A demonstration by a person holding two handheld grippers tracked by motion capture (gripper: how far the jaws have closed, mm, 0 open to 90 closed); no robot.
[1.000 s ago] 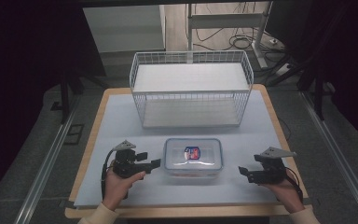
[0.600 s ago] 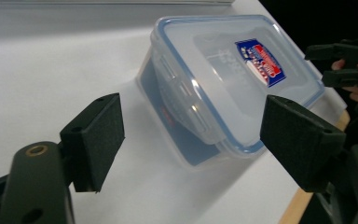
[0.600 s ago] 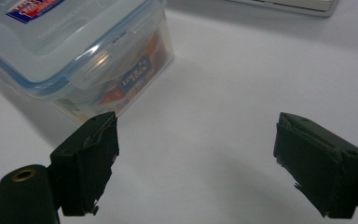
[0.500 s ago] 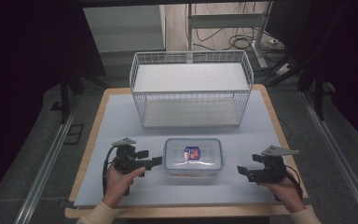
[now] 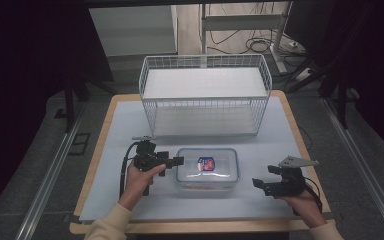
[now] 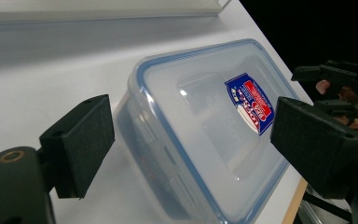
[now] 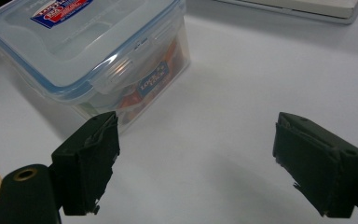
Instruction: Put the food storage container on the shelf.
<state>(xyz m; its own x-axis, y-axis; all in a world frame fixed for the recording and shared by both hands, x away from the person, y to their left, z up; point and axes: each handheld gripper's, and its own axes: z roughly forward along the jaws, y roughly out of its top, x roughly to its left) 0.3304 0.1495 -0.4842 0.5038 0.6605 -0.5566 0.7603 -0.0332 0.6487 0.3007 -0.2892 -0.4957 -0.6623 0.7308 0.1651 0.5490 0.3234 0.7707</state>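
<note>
Two grippers flank a clear plastic box [image 5: 207, 170] that sits on the white mat [image 5: 115, 130] near the front middle of the table [image 5: 106, 107]. The box has a blue-rimmed lid [image 6: 205, 121] snapped on, with a red, white and blue label [image 5: 206, 163] on top (its print is too small to read). Through the side wall in the right gripper view, orange and red contents [image 7: 140, 95] show dimly; what they are I cannot tell.

The left gripper [image 5: 172, 161] is held in the left hand [image 5: 137, 177] just beside the box's left end, pointing at it. In the left gripper view its jaws stand wide apart with nothing between the pads; the box's near end lies in the gap ahead of them, not touched as far as I can see. A black cable [image 5: 124, 172] loops from this gripper toward the forearm.

The right gripper [image 5: 259, 185] is held in the right hand [image 5: 300, 200], near the box's right front corner but apart from it, aimed leftward. Its jaws too are spread wide and hold nothing; bare mat lies between them, with the box's corner off to the upper left in that view. A grey three-cornered plate [image 5: 296, 162] sits on top of it.

Behind the box, well apart from it, stands a white wire basket [image 5: 205, 97] with a white liner [image 5: 205, 82] inside.
</note>
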